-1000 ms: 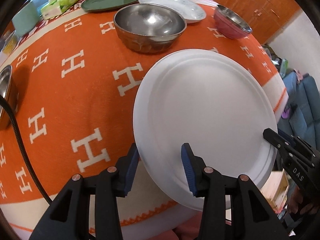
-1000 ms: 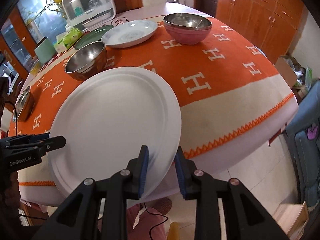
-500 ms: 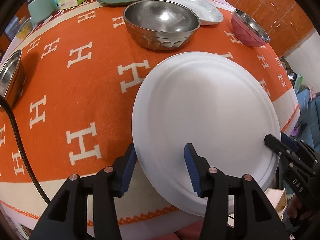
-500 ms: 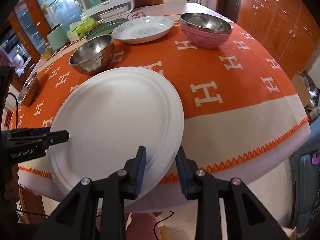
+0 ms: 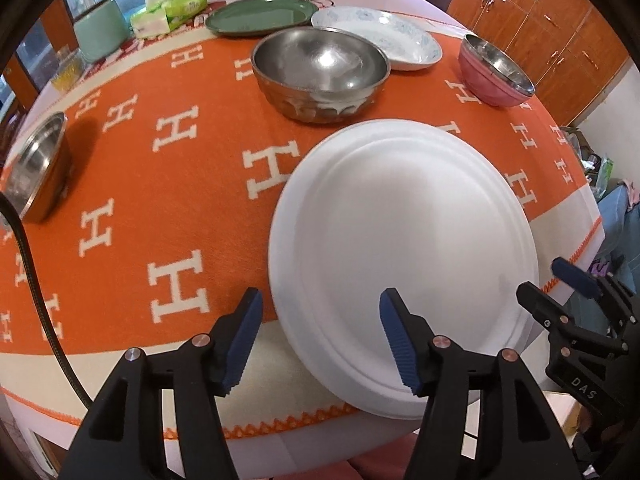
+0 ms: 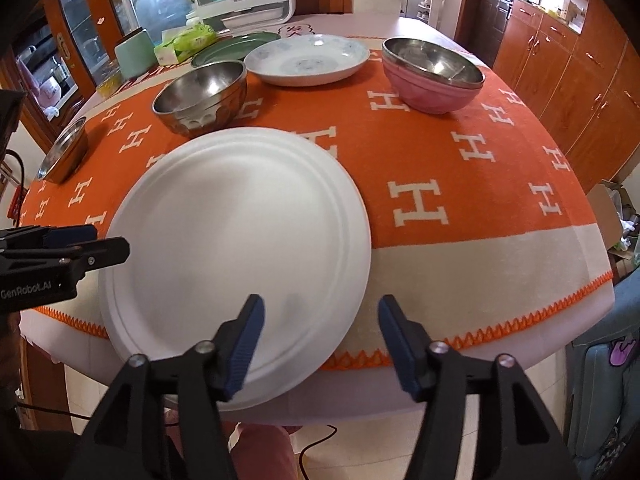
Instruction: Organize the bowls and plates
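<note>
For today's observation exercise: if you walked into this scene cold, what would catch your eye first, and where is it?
The big white plate dominates, lying at the near edge of the orange H-patterned tablecloth and jutting past it. Both grippers flank it, the left gripper and right gripper, fingers apart after opening, pads off the rim. Behind sit a steel bowl and a pink bowl.

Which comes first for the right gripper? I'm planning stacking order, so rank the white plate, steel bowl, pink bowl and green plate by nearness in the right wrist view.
1. white plate, under the right gripper
2. steel bowl, behind it, left
3. pink bowl, far right
4. green plate, farthest, back left
</note>
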`<state>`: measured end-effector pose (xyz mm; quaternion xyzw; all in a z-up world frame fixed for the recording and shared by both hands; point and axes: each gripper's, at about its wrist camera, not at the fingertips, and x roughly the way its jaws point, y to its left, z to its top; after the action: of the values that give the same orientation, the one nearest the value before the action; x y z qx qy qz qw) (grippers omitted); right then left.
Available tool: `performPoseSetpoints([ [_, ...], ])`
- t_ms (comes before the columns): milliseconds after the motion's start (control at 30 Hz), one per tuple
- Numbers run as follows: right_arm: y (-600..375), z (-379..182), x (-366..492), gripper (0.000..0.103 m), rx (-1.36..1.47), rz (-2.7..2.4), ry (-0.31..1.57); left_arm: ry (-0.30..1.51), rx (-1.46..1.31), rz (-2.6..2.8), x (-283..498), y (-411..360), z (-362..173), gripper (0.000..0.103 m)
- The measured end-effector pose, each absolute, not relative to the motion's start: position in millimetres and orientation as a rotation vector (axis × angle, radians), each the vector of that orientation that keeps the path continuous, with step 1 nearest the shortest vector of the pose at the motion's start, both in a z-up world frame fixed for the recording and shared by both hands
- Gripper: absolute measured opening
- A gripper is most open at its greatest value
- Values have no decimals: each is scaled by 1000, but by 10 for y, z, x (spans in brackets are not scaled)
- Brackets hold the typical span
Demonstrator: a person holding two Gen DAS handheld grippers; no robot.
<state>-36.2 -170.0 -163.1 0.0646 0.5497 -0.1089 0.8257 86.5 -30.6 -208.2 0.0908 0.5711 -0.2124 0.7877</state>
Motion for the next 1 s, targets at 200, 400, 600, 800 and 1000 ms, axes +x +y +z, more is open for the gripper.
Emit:
performPoseSetpoints([
  [200,-1611,-1566,-376,67,149,-256,1151,1186,247,-441,809,-248,-1940,71],
  [400,-1533,-1464,-364,67,166,-294,1126,1146,291,-511,779,-206,-1761,72],
  [600,-1457,-1307,-347,67,227,-357,1071,1106,321,-597,864,-156,-1522,76],
  [800,-1297,-1183,-304,67,261,-408,1039,1063,351,-669,985,-82,-1302,79],
  [1000,-1105,-1109,-305,67,262,-450,1025,1038,361,-746,1106,8,-1149,80],
])
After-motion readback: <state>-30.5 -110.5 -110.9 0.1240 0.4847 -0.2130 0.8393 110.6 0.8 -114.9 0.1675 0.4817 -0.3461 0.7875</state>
